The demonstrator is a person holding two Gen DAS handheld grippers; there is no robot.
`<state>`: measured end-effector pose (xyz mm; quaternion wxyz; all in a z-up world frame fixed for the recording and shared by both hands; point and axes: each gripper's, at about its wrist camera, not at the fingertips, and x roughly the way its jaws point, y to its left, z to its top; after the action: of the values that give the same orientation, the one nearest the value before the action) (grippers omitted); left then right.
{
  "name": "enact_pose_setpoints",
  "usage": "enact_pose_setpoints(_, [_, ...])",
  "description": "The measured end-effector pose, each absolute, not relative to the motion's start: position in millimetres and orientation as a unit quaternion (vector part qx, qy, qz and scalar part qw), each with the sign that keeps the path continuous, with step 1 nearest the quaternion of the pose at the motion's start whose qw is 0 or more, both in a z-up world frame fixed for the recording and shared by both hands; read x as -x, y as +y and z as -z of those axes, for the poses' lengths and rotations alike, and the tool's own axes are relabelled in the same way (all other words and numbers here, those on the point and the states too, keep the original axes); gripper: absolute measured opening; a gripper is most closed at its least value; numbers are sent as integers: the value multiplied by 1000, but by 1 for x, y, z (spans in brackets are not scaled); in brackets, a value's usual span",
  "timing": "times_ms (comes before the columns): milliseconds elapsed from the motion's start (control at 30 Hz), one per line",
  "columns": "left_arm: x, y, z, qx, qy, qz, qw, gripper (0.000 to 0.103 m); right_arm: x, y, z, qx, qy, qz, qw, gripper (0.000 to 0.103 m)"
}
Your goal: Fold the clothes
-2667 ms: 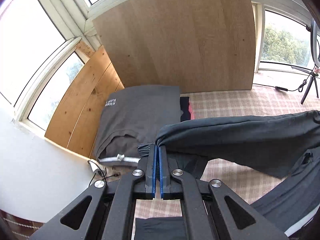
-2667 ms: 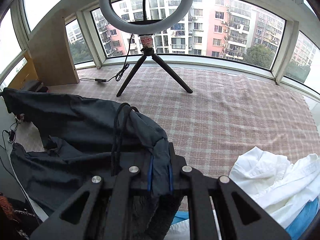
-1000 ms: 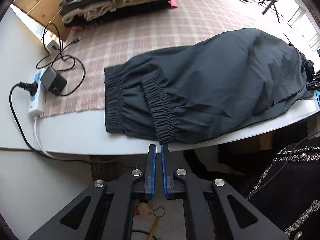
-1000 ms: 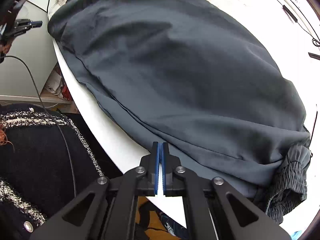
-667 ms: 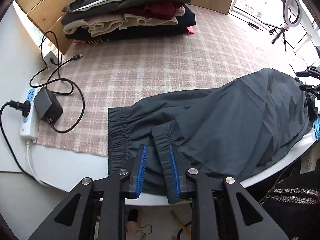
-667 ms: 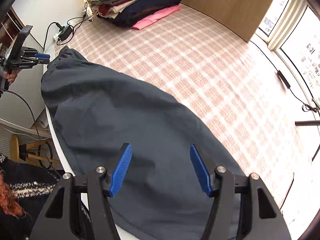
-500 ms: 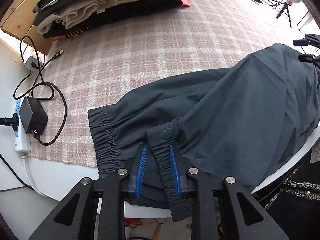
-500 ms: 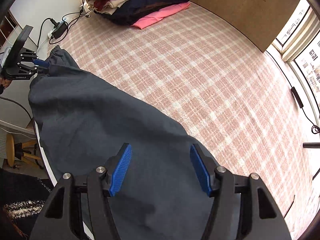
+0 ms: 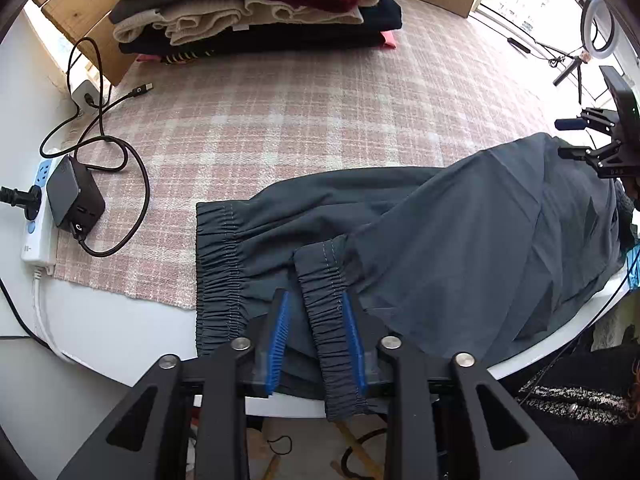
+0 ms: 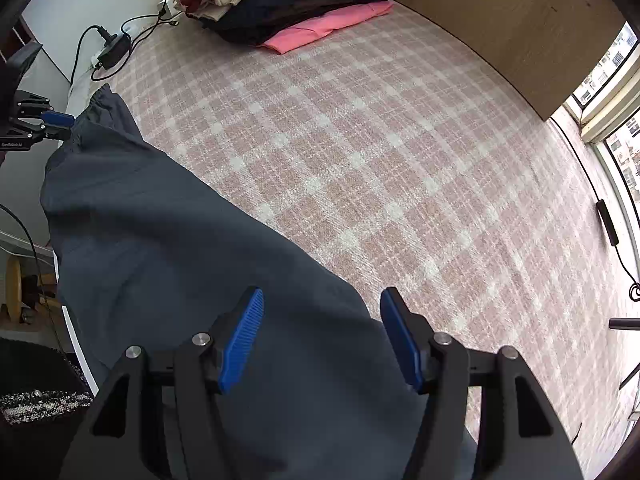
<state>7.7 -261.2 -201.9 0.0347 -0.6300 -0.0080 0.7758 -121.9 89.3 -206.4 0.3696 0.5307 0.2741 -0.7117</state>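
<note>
Trousers of dark grey thin fabric with gathered elastic cuffs (image 9: 420, 240) are lying flat across the pink plaid cloth (image 9: 300, 120), their near edge overhanging it. The left gripper (image 9: 316, 336) is opening, one cuff lying loose between its blue pads. The right gripper (image 10: 322, 336) is standing wide above the fabric, gripping nothing. The waistband end is lying hidden beyond that gripper's frame.
</note>
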Motion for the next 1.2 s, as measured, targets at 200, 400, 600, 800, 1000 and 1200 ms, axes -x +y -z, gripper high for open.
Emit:
enact_pose_setpoints(200, [-4,-240,223,654,27,-755,38,25,119,56,222,-523,274,715,373,60])
enact_pose_setpoints(400, [-21,-243,178,608,40,-793,24,22,115,65,222,-524,275,721,361,60])
enact_pose_setpoints(600, [-17,-282,155,580,60,-813,-18,22,101,58,201,-512,254,728,379,60])
enact_pose_setpoints(800, [-2,-301,194,607,32,-794,-10,26,83,15,191,-509,267,706,414,60])
enact_pose_setpoints(1000, [-61,-309,163,570,-12,-822,-8,29,77,-84,161,-503,187,645,545,60])
enact_pose_setpoints(1200, [-81,-313,196,588,-61,-806,-10,29,53,-206,192,-530,210,561,600,59])
